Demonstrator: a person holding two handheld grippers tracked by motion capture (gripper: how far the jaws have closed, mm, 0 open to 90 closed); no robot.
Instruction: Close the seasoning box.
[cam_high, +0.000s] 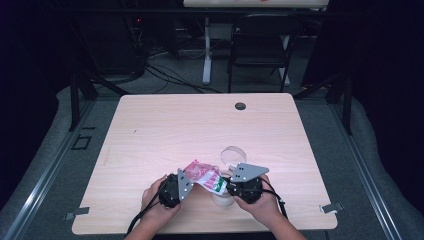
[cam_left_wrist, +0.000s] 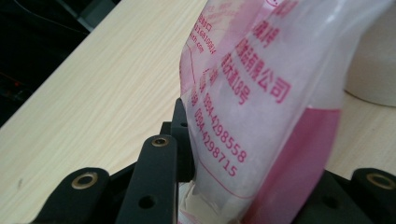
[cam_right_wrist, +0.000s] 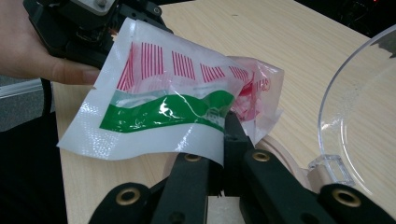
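Observation:
A plastic bag (cam_high: 205, 176) with red print, a green band and white powder inside hangs over the near part of the table, stretched between my two grippers. My left gripper (cam_high: 190, 177) grips its red-printed end; in the left gripper view the bag (cam_left_wrist: 247, 107) stands between the black jaws of the left gripper (cam_left_wrist: 238, 172), and the left jaw presses on it. My right gripper (cam_high: 226, 186) is shut on the bag's white and green edge (cam_right_wrist: 177, 93), pinched between the close-set jaws of the right gripper (cam_right_wrist: 223, 140). The left gripper (cam_right_wrist: 93, 28) and a hand show beyond the bag.
A clear round lid (cam_high: 233, 155) stands tilted just behind the bag, large in the right gripper view (cam_right_wrist: 359, 116). A pale round container (cam_high: 222, 199) sits under the bag. The wooden table (cam_high: 200, 120) has a grommet hole (cam_high: 240, 106). A chair (cam_high: 262, 45) stands beyond.

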